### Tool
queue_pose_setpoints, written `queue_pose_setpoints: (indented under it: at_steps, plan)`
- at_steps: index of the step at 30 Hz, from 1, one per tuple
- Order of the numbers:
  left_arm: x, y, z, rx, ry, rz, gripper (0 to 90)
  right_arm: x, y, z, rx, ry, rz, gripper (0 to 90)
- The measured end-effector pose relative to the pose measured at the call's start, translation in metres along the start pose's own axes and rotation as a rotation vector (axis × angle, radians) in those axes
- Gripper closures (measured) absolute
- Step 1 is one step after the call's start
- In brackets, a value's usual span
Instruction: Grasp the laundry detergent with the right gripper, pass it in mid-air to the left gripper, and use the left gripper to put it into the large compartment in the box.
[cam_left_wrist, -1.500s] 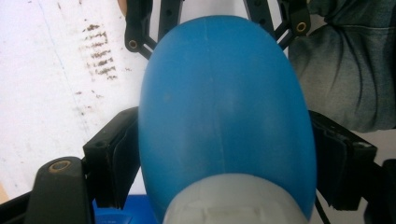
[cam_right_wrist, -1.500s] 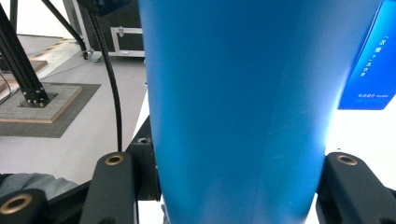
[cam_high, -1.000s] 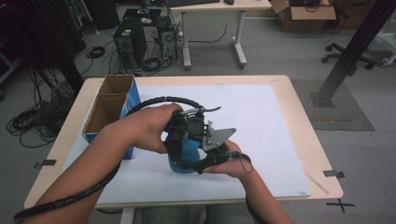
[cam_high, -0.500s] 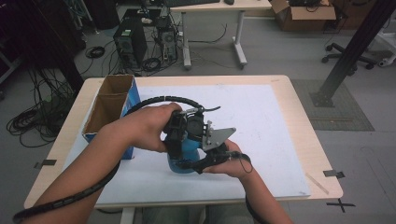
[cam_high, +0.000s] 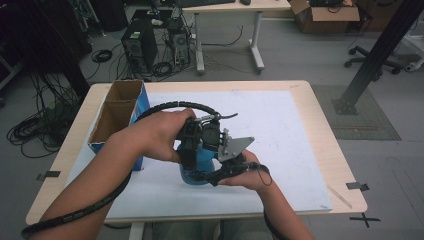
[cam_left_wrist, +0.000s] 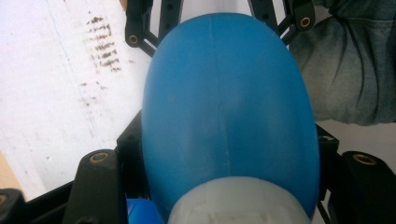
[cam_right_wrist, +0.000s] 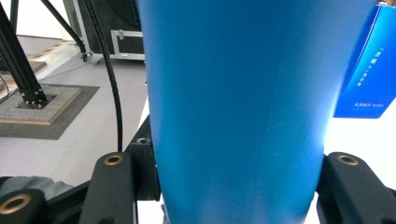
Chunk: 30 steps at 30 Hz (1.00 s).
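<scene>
The desk (cam_high: 300, 115), with its white sheet, carries an open cardboard box (cam_high: 117, 117) with a blue side at about 9 o'clock from the hands; a blue carton (cam_right_wrist: 369, 70) shows past the right tool's jaws in the right gripper view. Near the desk's front edge, at about 6 o'clock from its middle, stands the blue bottle (cam_high: 200, 165), and both hands meet around it.

Against the pictures from a second and half a second ago, almost nothing has shifted: hands, bottle and box lie as they did. I judge that the grasp is settled and being held, not adjusted.

The left tool (cam_high: 192, 140) comes from 10 o'clock; in the left gripper view its jaws sit against both flanks of the bottle's rounded blue body (cam_left_wrist: 229, 93), clamped on it, with a pale cap-like part at the bottom. The right tool (cam_high: 225, 167) reaches from 5 o'clock, its jaws pressed on either side of the bottle's straight wall (cam_right_wrist: 233, 107).

With two firm holds, a twist or pull looks possible next.
</scene>
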<state>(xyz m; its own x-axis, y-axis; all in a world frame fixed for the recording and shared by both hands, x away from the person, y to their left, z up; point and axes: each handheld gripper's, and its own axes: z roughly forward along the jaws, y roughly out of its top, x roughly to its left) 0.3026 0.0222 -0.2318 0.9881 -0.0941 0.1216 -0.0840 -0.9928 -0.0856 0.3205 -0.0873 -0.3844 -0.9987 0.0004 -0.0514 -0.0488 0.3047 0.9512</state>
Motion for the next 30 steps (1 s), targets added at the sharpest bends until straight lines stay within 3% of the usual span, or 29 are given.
queue_pose_setpoints:
  at_steps: [17,23,30]
  plan:
    - [-0.0004,0.0034,-0.0044,-0.005,0.008,0.018,38.2,0.0005,-0.0034,-0.0011,-0.05,-0.012,0.023,40.8]
    - [0.0005,0.0047,-0.004,0.001,-0.002,0.014,38.3,0.0002,-0.005,-0.0016,-0.058,-0.024,0.041,30.8]
    - [0.0027,0.0049,-0.0042,0.005,-0.003,0.006,38.3,0.0012,-0.0062,-0.0052,-0.061,-0.044,0.054,25.9]
